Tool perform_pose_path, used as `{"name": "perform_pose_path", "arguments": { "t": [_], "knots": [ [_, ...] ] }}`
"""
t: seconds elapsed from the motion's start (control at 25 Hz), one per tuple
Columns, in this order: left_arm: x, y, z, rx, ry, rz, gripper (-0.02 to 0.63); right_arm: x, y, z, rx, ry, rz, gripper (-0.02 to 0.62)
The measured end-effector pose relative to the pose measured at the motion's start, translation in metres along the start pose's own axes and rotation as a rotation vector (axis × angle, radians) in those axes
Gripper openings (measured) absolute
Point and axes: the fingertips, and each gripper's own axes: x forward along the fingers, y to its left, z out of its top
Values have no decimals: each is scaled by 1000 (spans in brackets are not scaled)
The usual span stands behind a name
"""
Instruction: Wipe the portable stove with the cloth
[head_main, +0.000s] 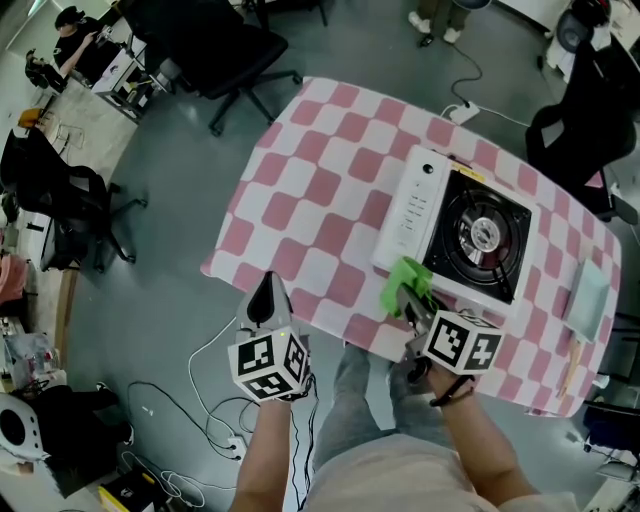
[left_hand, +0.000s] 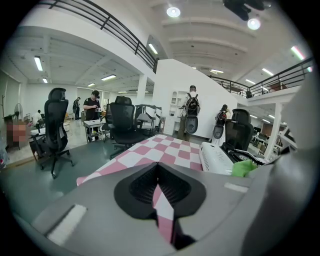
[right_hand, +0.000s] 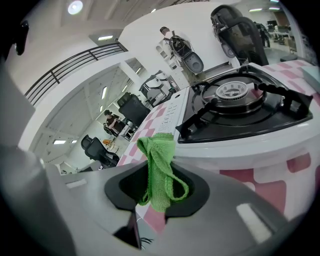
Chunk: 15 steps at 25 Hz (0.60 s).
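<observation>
Right tongs (head_main: 412, 305) grip the green cloth (head_main: 408, 280) against the stove (head_main: 470, 235), at its near edge. Left tongs (head_main: 268, 288) closed, empty, by the desk (head_main: 320, 200) edge. Wiping seemingly barely begun; most remains.

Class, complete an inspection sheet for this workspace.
Surface: table with pink-and-white checked cover.
Job's things: white portable stove with black burner top, on the table; green cloth at its near corner.
Clutter: pale flat item and thin wooden stick by the table's right edge.
Grippers: left gripper shut, empty, at the table's near edge; right gripper shut on the cloth.
Cables: white cable with plug beyond the table; loose cables on the floor.
Surroundings: black office chairs, a person at a desk.
</observation>
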Motion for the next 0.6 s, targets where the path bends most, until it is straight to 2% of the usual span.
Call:
{"name": "perform_pose_path", "arguments": {
  "t": [0.6],
  "knots": [
    [-4,-21,1,9,-7,-31,0,-22,-22,-3,35,-17,-28,100]
  ]
}}
